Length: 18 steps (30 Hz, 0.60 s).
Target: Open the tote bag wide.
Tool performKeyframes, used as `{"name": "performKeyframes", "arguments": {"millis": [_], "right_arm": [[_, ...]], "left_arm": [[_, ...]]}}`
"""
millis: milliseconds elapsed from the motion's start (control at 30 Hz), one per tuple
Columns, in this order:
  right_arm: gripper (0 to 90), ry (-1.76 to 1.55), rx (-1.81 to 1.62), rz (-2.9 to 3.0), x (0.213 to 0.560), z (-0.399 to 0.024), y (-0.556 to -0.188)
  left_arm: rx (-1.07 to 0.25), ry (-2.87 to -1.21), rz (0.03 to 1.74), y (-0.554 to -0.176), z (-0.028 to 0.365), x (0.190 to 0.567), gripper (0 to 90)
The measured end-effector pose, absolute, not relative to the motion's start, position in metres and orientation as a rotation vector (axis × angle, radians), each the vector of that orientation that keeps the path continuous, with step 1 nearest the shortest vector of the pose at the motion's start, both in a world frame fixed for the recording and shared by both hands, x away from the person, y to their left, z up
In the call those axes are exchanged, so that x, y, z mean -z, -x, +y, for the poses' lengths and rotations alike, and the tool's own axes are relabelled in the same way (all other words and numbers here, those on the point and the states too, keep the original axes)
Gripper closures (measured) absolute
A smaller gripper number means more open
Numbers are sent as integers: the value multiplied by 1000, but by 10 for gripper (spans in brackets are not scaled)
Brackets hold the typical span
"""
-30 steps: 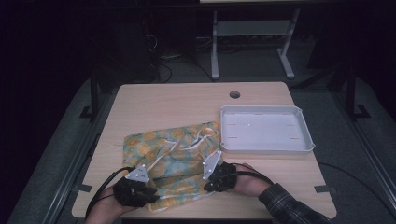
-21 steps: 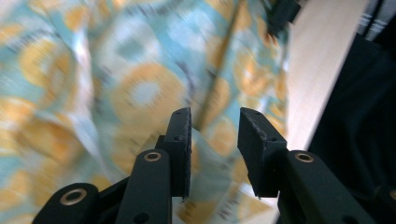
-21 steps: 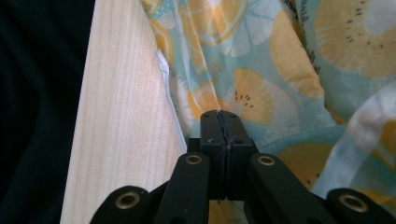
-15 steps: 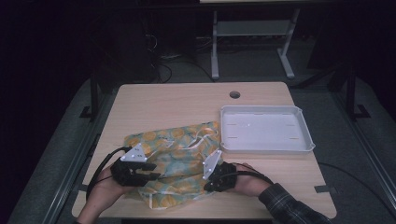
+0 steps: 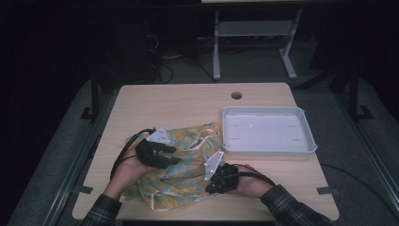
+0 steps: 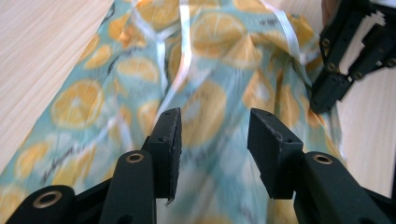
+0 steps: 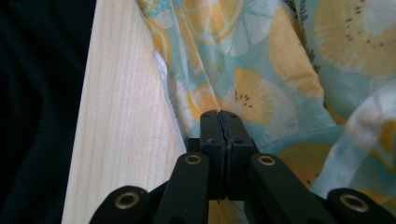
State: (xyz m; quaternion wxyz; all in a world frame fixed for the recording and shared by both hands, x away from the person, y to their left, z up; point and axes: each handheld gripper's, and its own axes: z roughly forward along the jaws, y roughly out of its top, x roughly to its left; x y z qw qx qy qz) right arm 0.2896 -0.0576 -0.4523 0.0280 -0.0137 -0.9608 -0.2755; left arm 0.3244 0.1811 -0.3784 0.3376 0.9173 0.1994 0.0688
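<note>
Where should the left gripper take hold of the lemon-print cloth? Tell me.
Take the lemon-print cloth at its far-left edge, coming in low from the left. The hem lies flat on the table there, away from the right gripper.

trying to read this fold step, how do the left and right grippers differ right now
The left gripper has its jaws apart, just opening, with the cloth beneath, unpinched; the right gripper is shut at the cloth's edge. In the high view, left is over the middle, right nearer the table's front edge.

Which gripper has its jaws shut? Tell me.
The right gripper: its jaws sit pressed together at the lemon-print cloth. The left gripper has just been opening, jaws apart above the cloth.
</note>
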Motion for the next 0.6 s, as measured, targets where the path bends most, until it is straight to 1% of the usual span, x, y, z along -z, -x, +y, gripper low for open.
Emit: {"name": "performKeyframes", "arguments": {"millis": [100,167,233,267,333,500,600], "right_arm": [[881,51,844,-2962,452,-58,-289],[881,38,850,-2965,452,-58,-290],[880,37,850,-2964,452,-58,-290],[881,41,848,-2965,452,-58,-289],[881,45,850,-2960,452,-58,-289],[882,54,847,-2954,452,-58,-289],[884,58,848,-2951,452,-58,-289]], "left_arm": [[-150,-2413,487,-332,168,383,579],[-133,-2434,463,-336,162,385,631],[-115,-2444,438,-339,156,387,727],[-104,-2454,426,-340,154,387,789],[-80,-2444,434,-341,151,388,891],[-44,-2404,482,-350,154,385,899],[-51,-2387,506,-357,157,381,899]]}}
